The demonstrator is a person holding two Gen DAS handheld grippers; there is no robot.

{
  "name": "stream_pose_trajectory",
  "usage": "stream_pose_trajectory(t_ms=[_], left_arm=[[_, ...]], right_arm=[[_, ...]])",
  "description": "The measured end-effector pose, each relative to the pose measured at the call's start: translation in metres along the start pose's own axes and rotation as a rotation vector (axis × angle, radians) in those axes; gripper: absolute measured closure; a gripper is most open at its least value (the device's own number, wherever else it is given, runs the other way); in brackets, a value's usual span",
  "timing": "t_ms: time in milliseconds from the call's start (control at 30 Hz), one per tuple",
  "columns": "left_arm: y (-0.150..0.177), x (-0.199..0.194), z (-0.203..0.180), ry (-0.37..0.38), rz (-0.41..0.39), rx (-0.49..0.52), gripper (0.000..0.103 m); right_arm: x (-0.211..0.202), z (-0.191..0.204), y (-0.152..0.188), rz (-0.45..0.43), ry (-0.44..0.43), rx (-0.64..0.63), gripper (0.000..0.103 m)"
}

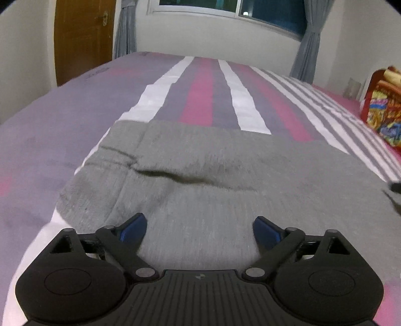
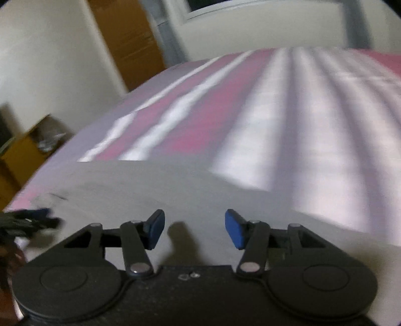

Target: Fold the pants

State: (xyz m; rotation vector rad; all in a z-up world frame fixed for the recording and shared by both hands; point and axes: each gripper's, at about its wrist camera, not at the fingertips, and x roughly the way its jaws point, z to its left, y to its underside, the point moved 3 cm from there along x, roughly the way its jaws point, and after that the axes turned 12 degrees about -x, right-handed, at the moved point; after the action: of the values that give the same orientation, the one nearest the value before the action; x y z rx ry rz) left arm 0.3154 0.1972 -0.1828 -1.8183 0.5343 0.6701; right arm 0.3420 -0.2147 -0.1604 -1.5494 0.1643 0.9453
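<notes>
1. The grey pants [image 1: 213,180] lie flat on the bed, across its near part, directly under and in front of both claws.
2. The left gripper [image 1: 199,229] has its jaws spread wide above the cloth; nothing is between the blue pads [image 1: 134,229], and they do not press the fabric.
3. The right gripper [image 2: 195,229] also stands with jaws apart over the pants [image 2: 150,190], and the gap between its pads is empty. This view is blurred.
4. A dark crease crosses the pants in the middle, and the left part shows a folded layer with a seam.
5. The striped bedsheet [image 1: 200,95], grey, pink and white, stretches beyond the far edge of the pants.
6. A colourful bag [image 1: 383,110] sits at the far right of the bed, well apart from the pants.
7. Behind the bed are a wooden door [image 1: 82,37], a window [image 1: 250,10] and grey curtains [image 1: 308,47].
8. Nothing lies on the pants between the claws and the far edge.
</notes>
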Motion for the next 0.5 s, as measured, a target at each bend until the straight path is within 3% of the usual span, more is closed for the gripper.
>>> stream_pose_trajectory(t_ms=[67, 167, 300, 400, 500], left_arm=[[0.002, -0.005, 0.004, 0.012, 0.003, -0.006, 0.01], [0.003, -0.005, -0.004, 0.001, 0.02, -0.001, 0.01], [0.005, -0.012, -0.006, -0.013, 0.028, -0.034, 0.01], [0.012, -0.021, -0.006, 0.011, 0.035, -0.073, 0.01], [0.024, -0.023, -0.003, 0.009, 0.038, -0.071, 0.01]], right_arm=[[-0.042, -0.063, 0.028, 0.006, 0.13, 0.08, 0.04], [-0.113, -0.154, 0.074, -0.038, 0.248, 0.25, 0.047], [-0.196, -0.233, 0.124, -0.025, 0.547, 0.458, 0.048], [-0.263, -0.239, 0.153, -0.22, 0.513, 0.615, 0.046], [-0.299, -0.225, 0.186, -0.302, 0.476, 0.688, 0.046]])
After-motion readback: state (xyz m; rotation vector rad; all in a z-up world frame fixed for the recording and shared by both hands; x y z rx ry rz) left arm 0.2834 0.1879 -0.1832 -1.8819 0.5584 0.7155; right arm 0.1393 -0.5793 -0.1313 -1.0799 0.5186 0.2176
